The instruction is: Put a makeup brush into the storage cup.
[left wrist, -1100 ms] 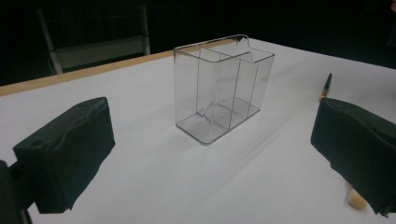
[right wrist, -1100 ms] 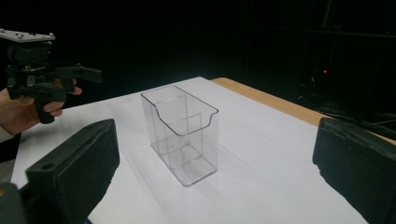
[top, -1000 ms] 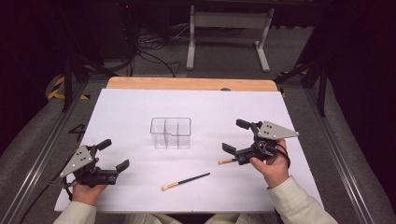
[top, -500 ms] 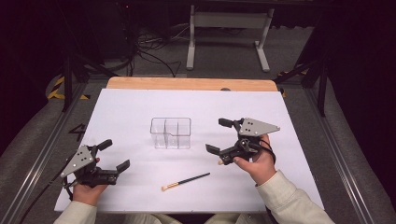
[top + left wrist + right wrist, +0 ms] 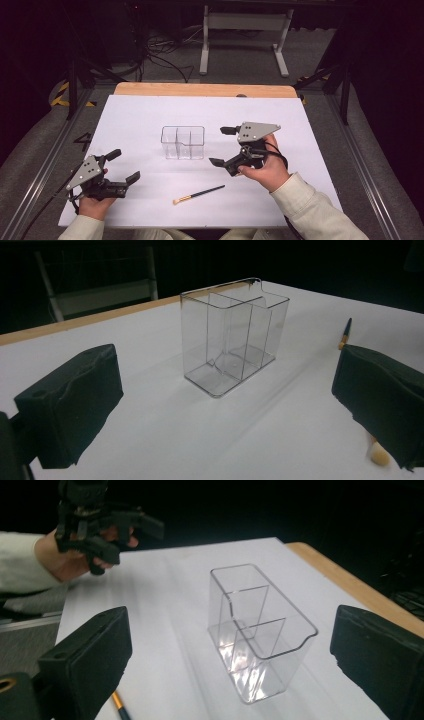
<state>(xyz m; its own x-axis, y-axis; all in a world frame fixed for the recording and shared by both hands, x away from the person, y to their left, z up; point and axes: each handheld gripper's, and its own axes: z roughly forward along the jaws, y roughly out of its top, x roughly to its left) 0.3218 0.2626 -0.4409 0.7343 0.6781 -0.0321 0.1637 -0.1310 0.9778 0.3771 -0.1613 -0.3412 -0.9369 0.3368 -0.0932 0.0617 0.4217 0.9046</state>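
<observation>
A clear plastic organiser (image 5: 183, 142) with inner dividers stands empty and upright on the middle of the white table top (image 5: 140, 115). A thin brush (image 5: 199, 194) with a dark handle and a pale tip lies in front of it, near the front edge. My right gripper (image 5: 220, 146) is open just right of the organiser, its jaws pointing at it. My left gripper (image 5: 125, 165) is open at the front left, well clear of the box. In the left gripper view the organiser (image 5: 232, 340) and the brush (image 5: 344, 334) lie ahead of the open jaws. The right gripper view faces the organiser (image 5: 260, 635) up close.
A wooden strip (image 5: 200, 90) runs along the table's far edge. Beyond it a metal stand (image 5: 245, 20) and cables lie on the dark floor. Metal rails (image 5: 45, 165) run along both sides of the table. My left hand with its gripper (image 5: 100, 525) shows far off in the right gripper view.
My right gripper has moved left toward the organiser, staying open. The left gripper, the brush and the organiser have not moved.
</observation>
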